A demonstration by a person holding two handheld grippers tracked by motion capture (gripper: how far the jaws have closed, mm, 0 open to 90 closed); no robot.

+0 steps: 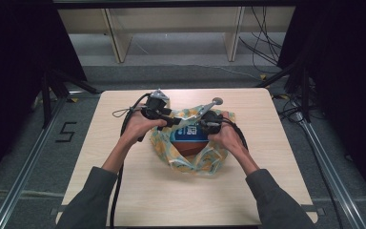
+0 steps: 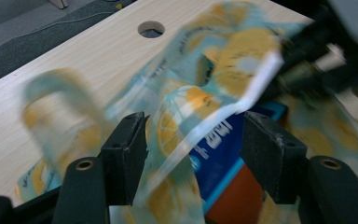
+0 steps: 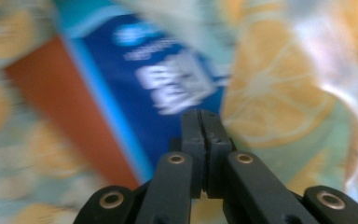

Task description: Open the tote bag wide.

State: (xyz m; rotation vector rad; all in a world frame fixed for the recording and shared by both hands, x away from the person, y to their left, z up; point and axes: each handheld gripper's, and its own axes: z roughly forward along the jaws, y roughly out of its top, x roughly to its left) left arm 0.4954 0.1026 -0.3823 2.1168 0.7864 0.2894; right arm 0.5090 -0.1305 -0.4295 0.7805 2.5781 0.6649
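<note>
Both grippers at the orange-print bag, centre of the high view.

We see the left gripper [image 2: 193, 140] with jaws apart, bag [image 1: 189, 143] film loose between them, not pinched. The right gripper [image 3: 200, 140] is clenched, jaws pressed together; we can't tell if it pinches any film. The blue box [image 1: 187, 135] sits inside the bag on the table [image 1: 124, 191], just right of frame centre.
</note>
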